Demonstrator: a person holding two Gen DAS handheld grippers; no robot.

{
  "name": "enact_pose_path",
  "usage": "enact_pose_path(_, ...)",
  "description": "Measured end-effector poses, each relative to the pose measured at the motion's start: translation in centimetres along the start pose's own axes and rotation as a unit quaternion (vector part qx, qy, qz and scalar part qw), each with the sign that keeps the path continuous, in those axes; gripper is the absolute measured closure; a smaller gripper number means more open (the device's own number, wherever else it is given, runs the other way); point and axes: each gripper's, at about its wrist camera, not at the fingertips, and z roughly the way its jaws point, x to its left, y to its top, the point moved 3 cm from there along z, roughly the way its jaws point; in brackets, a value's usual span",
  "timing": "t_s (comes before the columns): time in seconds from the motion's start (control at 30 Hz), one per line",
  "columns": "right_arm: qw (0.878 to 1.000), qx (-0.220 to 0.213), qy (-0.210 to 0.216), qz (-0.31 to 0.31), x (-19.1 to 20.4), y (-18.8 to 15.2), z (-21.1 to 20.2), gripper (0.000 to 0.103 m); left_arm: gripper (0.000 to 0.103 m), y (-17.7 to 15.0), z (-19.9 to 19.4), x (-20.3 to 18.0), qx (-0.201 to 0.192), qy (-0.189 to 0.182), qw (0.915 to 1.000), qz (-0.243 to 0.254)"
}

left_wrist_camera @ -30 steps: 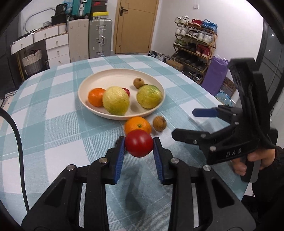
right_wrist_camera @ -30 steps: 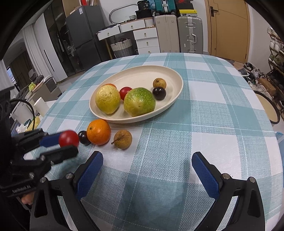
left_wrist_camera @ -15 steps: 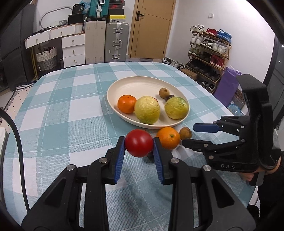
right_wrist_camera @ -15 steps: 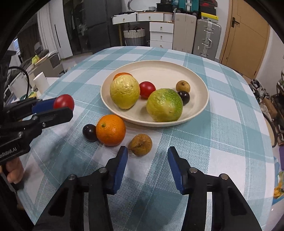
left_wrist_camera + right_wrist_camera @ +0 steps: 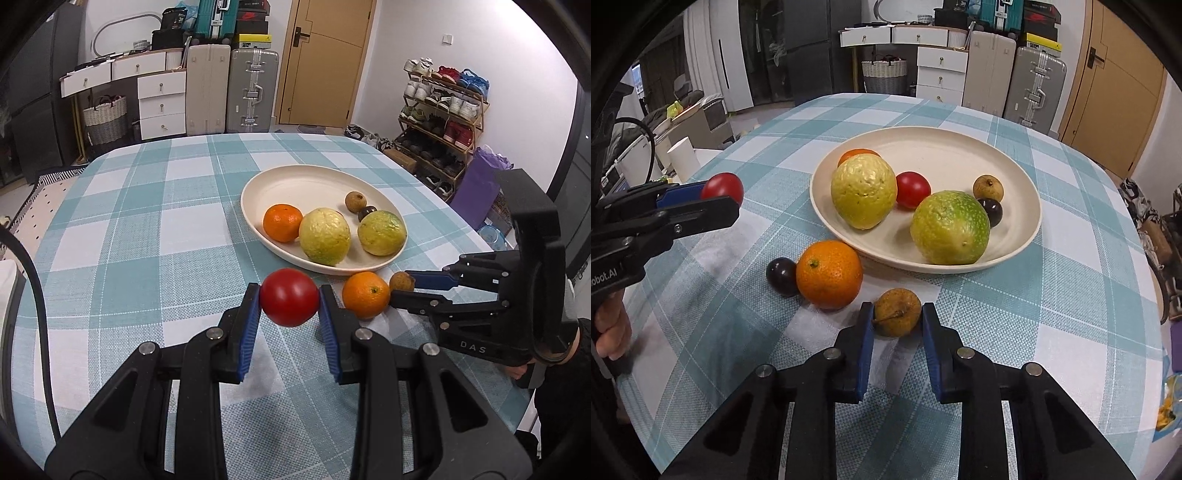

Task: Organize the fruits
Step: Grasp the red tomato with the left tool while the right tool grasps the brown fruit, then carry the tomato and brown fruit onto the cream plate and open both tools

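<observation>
Left gripper (image 5: 290,306): pads pressed on both sides of a red tomato (image 5: 289,296), which is held clear of the cloth, in front of the plate (image 5: 295,184) and off its left end in the left wrist view.

Right gripper (image 5: 897,325): jaws narrowed around a brown longan (image 5: 897,312) that sits on the tablecloth (image 5: 1052,295) just in front of the plate rim. Both pads are at the fruit's sides; whether they are actually squeezing it I cannot tell.

Beside the longan, on the cloth near the plate's front edge: an orange (image 5: 829,274), with a dark plum (image 5: 782,276) touching its far side from the longan.

On the plate: a yellow guava (image 5: 863,191) at the left, a green guava (image 5: 950,232) at the front right, a second tomato (image 5: 912,189) between them toward the back, a second orange (image 5: 857,153) mostly hidden behind the yellow guava, and a second longan (image 5: 988,187) and dark plum (image 5: 990,211) touching, by the green guava.
</observation>
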Motion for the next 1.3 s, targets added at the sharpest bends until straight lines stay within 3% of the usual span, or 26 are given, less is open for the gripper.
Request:
enact_pose_path(0.37,0.998,-0.054,-0.007,0.038,-1.9,0.4,-2.8,0.077,0.075,0.9,-0.2,0.2,-0.014,0.008,0.9999,-0.003)
enact_pose_path(0.7,0.992,-0.105,-0.013,0.074,-4.4,1.9,-4.6,0.077,0.075,3.7,0.3,-0.1,-0.039,0.015,0.9991,0.01)
enact_pose_path(1.3,0.983,-0.151,-0.023,0.1,-8.2,5.4,-3.3,0.077,0.075,7.9,4.8,-0.6,-0.052,0.012,0.9981,0.032)
